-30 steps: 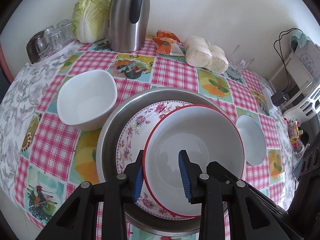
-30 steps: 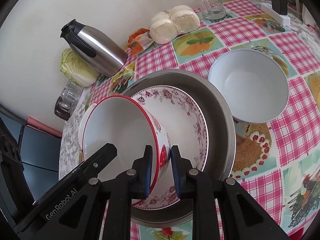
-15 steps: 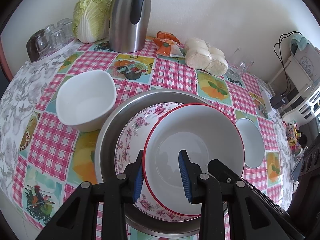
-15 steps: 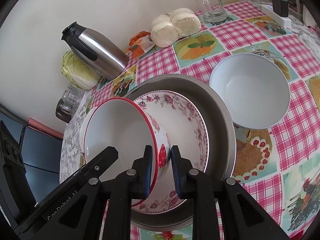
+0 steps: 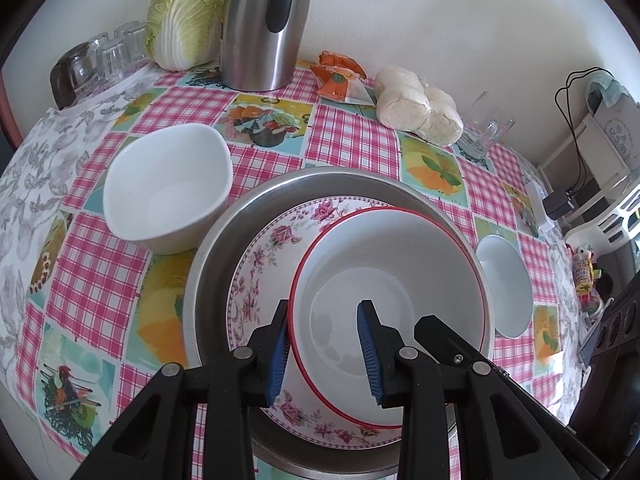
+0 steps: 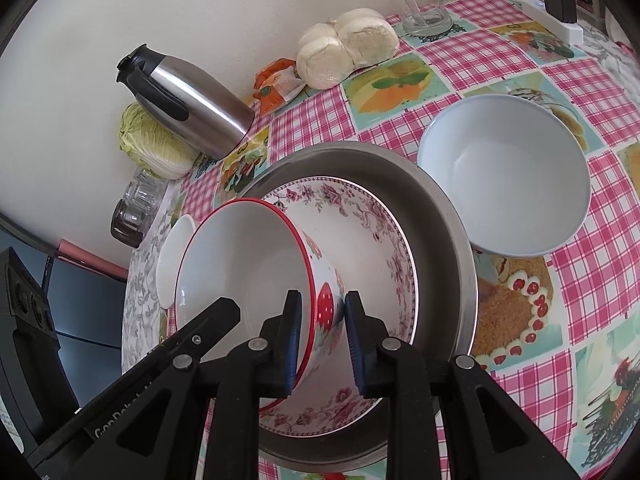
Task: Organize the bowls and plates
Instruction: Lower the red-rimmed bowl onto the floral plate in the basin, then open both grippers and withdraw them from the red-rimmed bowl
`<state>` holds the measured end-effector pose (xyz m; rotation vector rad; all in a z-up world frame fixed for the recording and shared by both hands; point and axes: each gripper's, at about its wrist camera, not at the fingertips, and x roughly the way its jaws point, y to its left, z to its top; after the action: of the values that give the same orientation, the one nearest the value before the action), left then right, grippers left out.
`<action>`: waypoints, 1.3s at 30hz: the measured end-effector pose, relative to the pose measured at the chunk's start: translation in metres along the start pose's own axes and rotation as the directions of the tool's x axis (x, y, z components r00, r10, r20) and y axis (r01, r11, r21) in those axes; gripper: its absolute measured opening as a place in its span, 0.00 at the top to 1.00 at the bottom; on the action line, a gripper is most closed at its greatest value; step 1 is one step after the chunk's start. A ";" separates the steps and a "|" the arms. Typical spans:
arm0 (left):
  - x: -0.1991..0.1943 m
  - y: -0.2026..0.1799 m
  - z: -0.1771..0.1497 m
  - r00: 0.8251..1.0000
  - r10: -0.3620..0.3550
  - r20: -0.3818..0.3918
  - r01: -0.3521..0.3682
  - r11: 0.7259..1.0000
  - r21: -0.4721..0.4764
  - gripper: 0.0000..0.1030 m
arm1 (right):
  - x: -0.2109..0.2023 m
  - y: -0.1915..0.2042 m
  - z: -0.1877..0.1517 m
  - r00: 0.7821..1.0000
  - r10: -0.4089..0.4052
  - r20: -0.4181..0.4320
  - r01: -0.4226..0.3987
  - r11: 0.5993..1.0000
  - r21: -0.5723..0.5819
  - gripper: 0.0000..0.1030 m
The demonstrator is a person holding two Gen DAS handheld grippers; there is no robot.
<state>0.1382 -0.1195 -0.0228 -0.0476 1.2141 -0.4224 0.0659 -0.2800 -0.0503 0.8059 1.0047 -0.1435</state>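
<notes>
- Red-rimmed white bowl [image 5: 392, 292], strawberry-printed on the outside: lying in the pink-flowered white plate [image 5: 264, 248], which is nested in the round steel basin [image 5: 218, 248] on the pink-checked tablecloth [image 5: 100, 272]. Set off-centre, toward the plate's right side in the left wrist view. Level or tipped: not to be told.
- Left gripper [image 5: 323, 306]: apparently clamped across the bowl's near-left rim, one pad outside, the other down in the hollow.
- Right gripper [image 6: 322, 296]: astride the near-right wall, one pad inside, one on the printed outside. Jaws just opened a little further, with the wall between them and both pads seemingly touching it.
- Governing relation: bowl directly ahead of and between the two grippers, its rim spanning from one to the other. Round, so no long axis to line up with; neither hand nearer.
- Judged step: seating the bowl on the stack, with release beginning on the right. Withdrawal probably best made back and up along the fingers, so that the inner pads clear the rim without dragging it.
- Left to stack, by this reading: white square-sided bowl [image 5: 168, 184] just left of the basin, nearer the left gripper; pale round bowl [image 6: 504, 184] just right of it, nearer the right gripper.
</notes>
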 end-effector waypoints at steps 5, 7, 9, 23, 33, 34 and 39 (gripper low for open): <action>0.002 0.004 0.001 1.000 0.016 -0.009 -0.017 1.000 -0.011 0.63 | -0.002 0.001 0.000 1.000 -0.001 0.005 0.001 1.000 -0.005 0.72; 0.004 0.004 0.000 1.000 0.021 -0.016 -0.022 1.000 -0.012 0.63 | -0.004 0.003 0.000 1.000 -0.019 0.016 0.020 1.000 -0.020 0.72; 0.005 0.004 0.001 1.000 0.020 -0.020 -0.020 1.000 -0.012 0.63 | -0.004 0.002 0.000 1.000 -0.020 0.016 0.020 1.000 -0.022 0.72; -0.013 0.006 0.002 0.999 0.034 0.035 -0.034 0.999 -0.013 0.59 | -0.021 0.003 0.004 0.997 -0.052 0.054 0.054 0.998 -0.045 0.72; -0.021 0.012 0.004 0.995 0.077 0.057 -0.075 0.996 -0.039 0.39 | -0.035 -0.002 0.010 0.987 -0.122 0.100 0.126 0.991 -0.038 0.48; -0.021 0.013 0.004 0.995 0.084 0.057 -0.081 0.996 -0.043 0.36 | -0.035 -0.002 0.010 0.987 -0.129 0.101 0.133 0.990 -0.040 0.45; -0.022 0.018 0.004 0.989 0.130 0.065 -0.125 0.990 -0.069 0.18 | -0.036 0.001 0.009 0.982 -0.149 0.115 0.158 0.985 -0.068 0.34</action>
<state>0.1404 -0.0961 -0.0062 -0.0393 1.1554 -0.2680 0.0533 -0.2943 -0.0189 0.6433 0.9626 -0.2772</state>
